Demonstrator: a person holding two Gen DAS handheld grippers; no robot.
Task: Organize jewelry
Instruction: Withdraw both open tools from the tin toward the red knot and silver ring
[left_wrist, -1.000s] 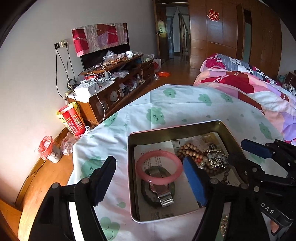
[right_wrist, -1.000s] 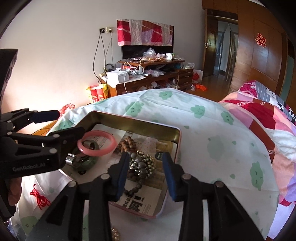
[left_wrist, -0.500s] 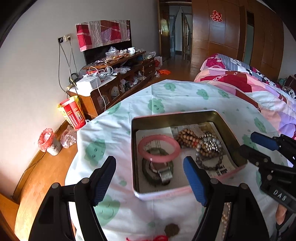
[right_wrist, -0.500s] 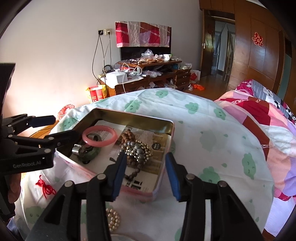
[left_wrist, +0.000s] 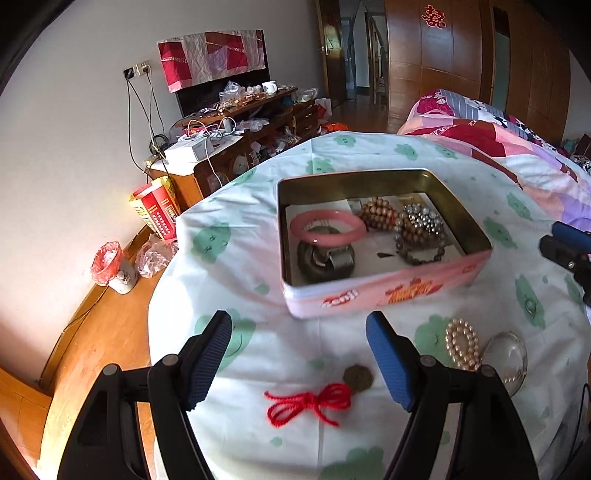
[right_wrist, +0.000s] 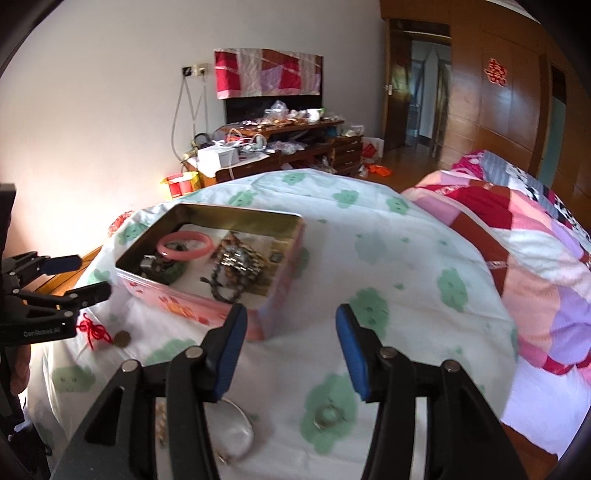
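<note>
Left gripper (left_wrist: 299, 354) jaws wide, empty; right gripper (right_wrist: 290, 349) jaws opening, seemingly empty.

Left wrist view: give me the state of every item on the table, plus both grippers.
Pink tin: lid off, upright on the cloth.
Pink bangle: in the tin, over a green bangle.
Bead bracelets: piled in the tin.
Red cord with coin: outside the tin.
Pearl bracelet: outside the tin.
Ring: outside the tin.
Left gripper: open, empty.
Right gripper: opening, empty.
</note>
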